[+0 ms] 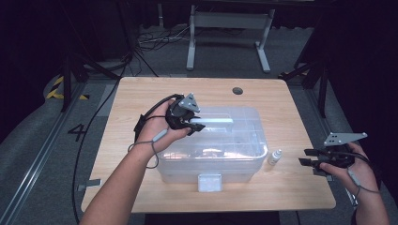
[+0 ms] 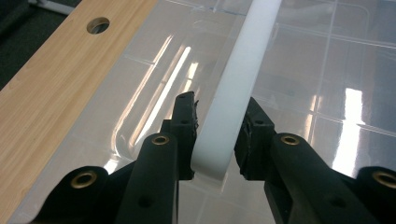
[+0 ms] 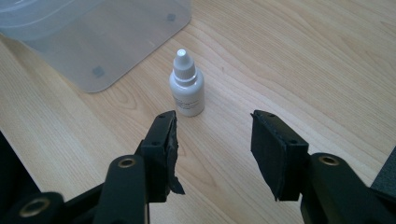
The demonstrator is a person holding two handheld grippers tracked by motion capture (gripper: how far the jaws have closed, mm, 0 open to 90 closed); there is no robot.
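A clear plastic box [image 1: 234, 165] with a lid [image 2: 327, 70] sits in the middle of the wooden table [image 1: 141, 93]. A white handle [image 1: 219, 120] lies across the lid's top. My left gripper [image 1: 199, 123] reaches over the lid from the left. In the left gripper view, the left gripper [image 2: 219, 135] has both pads against the sides of the white handle [image 2: 247, 60]. A small white dropper bottle [image 1: 275, 157] stands upright just right of the box. My right gripper [image 1: 304, 157] rests near the table's right edge. It stays open, and the bottle [image 3: 187, 84] stands a little beyond the right gripper [image 3: 212, 140].
A grey latch [image 1: 210, 182] sits on the box's front wall. A round hole [image 1: 238, 90] is cut into the table's far side. Cables and a white frame's legs [image 1: 191, 42] lie on the floor beyond the table. The box's corner [image 3: 100, 51] is left of the bottle.
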